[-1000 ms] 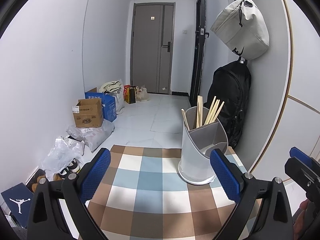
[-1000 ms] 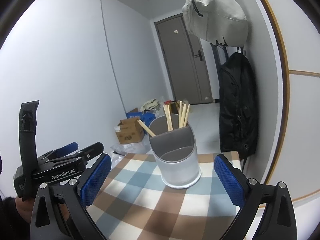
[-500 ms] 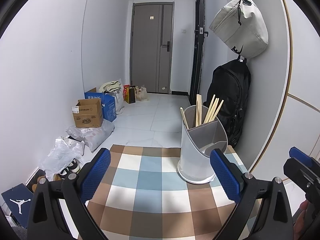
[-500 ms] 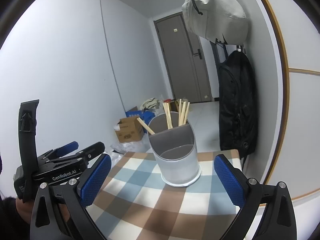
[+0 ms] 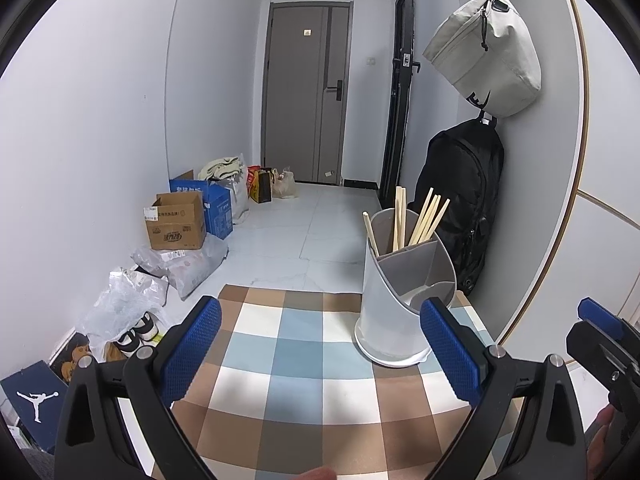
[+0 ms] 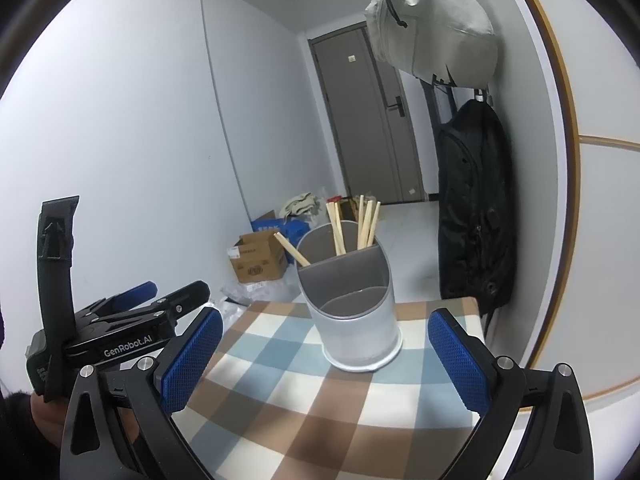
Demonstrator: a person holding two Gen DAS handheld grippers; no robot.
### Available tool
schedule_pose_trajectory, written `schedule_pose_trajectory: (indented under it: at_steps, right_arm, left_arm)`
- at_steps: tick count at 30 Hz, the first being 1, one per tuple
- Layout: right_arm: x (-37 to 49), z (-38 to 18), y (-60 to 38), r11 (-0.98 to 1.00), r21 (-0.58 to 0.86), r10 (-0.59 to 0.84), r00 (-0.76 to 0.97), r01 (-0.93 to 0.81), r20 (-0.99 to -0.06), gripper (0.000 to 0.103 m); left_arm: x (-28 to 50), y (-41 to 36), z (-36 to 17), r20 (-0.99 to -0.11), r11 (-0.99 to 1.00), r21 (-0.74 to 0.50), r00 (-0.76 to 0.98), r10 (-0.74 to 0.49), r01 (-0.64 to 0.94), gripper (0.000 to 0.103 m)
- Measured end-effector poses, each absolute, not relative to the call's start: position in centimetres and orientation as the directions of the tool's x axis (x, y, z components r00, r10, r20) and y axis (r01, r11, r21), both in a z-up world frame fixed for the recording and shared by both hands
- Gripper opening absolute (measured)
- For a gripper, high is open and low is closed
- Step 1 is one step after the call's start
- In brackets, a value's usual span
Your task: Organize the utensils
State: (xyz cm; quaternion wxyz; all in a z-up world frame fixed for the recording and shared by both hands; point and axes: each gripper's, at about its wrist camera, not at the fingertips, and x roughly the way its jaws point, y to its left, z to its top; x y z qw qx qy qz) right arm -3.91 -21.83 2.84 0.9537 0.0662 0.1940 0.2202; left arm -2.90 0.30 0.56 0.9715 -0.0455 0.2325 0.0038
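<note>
The chopsticks (image 5: 416,220) stand in the rear compartment of the grey utensil holder (image 6: 356,320), at two o'clock on the checked tablecloth (image 5: 288,360). Left gripper (image 5: 320,354) spread wide, empty; right gripper (image 6: 326,356) likewise, holder at twelve o'clock.

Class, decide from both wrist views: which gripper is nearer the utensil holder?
Right, though only slightly. The right gripper faces the utensil holder almost head-on; for the left gripper the holder sits off toward its right finger. Neither touches it.
</note>
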Motion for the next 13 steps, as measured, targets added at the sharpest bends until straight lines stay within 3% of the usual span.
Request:
schedule_pose_trajectory:
  at_steps: [6,13]
  right_arm:
    - [-3.91,2.82,-21.87,0.894,0.215,0.446,0.828,-0.393,-0.340,0.103]
    - [-4.02,2.86,-21.87,0.894,0.211,0.447,0.828,-0.396,-0.339,0.103]
  left_arm:
    - [-2.71,0.68,0.39,-0.468,0.994,-0.104,0.884,-0.014,-0.039,0.097]
    - [-3.18,-0.16,0.65,-0.436,0.998,-0.042,0.900,0.017,-0.039,0.097]
